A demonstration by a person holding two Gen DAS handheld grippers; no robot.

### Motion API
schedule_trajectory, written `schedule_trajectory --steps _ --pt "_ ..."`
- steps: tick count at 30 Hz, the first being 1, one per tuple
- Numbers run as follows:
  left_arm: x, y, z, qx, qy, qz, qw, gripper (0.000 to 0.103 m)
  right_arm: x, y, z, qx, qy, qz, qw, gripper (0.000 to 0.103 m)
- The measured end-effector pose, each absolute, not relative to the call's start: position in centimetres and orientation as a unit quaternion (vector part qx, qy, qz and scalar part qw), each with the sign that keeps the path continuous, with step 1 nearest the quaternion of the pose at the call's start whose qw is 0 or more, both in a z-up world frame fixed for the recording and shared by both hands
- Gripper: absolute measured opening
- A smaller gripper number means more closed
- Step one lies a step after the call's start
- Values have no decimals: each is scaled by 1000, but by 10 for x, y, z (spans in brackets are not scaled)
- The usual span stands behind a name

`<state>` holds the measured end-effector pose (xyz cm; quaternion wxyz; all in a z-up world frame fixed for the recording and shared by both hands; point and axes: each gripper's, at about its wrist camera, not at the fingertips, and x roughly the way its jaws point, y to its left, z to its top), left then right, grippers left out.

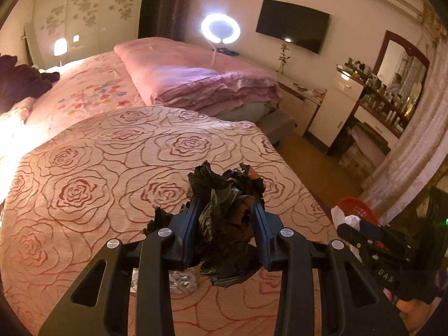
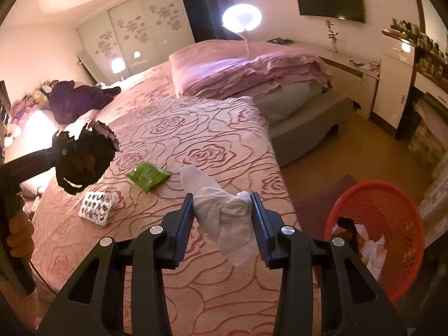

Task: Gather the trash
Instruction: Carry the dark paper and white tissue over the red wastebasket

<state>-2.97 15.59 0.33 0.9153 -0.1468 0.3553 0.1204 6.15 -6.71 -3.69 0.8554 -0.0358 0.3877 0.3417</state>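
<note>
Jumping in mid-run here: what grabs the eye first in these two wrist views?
Both grippers are loaded: the left gripper is clamped on a crumpled black plastic bag above the rose-patterned bedspread, and the right gripper pinches a white tissue wad. Off the bed's right edge stands a red mesh basket with white paper already in it. A green wrapper and a patterned packet lie on the bedspread.

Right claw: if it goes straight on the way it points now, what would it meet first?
Probably the bed cover. The right claw, shut on a tissue, points down over it; depth is unclear.
</note>
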Motion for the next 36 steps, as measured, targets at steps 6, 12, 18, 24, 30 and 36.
schedule_trajectory --steps 6,12,18,24,30,36 --pt "-21 136 3 -136 361 96 918 33 67 -83 -32 -25 382 326 865 39" --pt "-7 111 -3 -119 374 64 918 33 73 -107 -34 -13 384 297 874 39" --pt "10 87 -9 -105 387 32 916 34 82 -136 -38 0 389 264 883 39" --pt "27 63 -14 -89 398 2 913 34 93 -170 -39 17 389 226 893 39" --pt "44 33 -16 -66 404 -34 912 34 100 -200 -44 32 390 188 901 39" --pt "64 0 -18 -43 410 -74 908 34 106 -223 -50 52 396 169 901 39"
